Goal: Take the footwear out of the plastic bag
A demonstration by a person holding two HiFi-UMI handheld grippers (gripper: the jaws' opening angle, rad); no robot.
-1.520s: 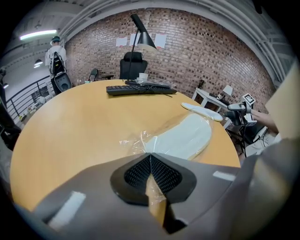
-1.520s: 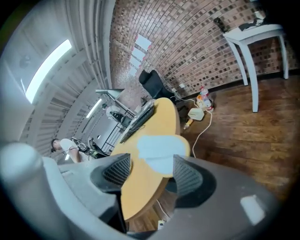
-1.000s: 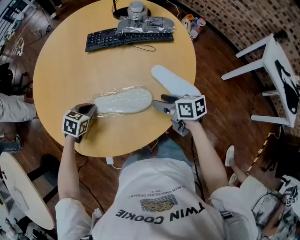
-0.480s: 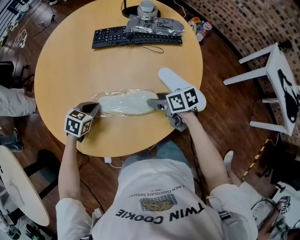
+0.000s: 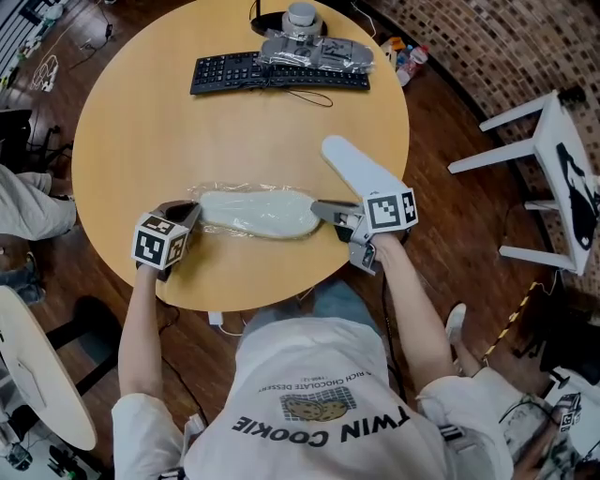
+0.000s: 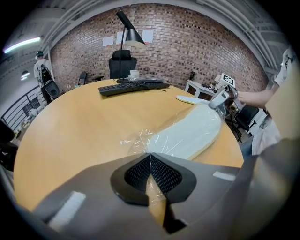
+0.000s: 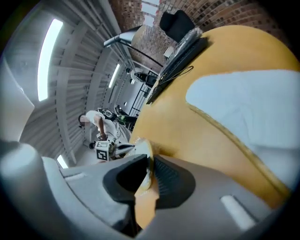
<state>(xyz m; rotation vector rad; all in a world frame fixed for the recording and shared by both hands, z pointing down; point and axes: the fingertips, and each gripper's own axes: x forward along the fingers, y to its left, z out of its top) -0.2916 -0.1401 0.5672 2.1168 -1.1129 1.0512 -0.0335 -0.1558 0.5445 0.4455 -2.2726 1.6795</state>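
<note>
A pale flat slipper (image 5: pixel 258 212) lies inside a clear plastic bag (image 5: pixel 211 192) near the front of the round wooden table (image 5: pixel 141 122). My left gripper (image 5: pixel 187 214) is shut on the bag's left end; in the left gripper view the film (image 6: pixel 140 140) is pinched between the pads. My right gripper (image 5: pixel 319 210) is at the slipper's right end. Its jaws are closing, with the slipper's edge (image 7: pixel 143 150) between the pads. A second bare slipper (image 5: pixel 352 167) lies just behind the right gripper.
A black keyboard (image 5: pixel 272 72), a bagged item (image 5: pixel 314 52) and a lamp base (image 5: pixel 300 17) sit at the table's far side. A white stand (image 5: pixel 553 141) is on the floor to the right. The table's front edge runs just below both grippers.
My right gripper has moved left up to the bagged slipper's end and its jaws have closed round the edge. The left gripper has kept its hold on the bag.
</note>
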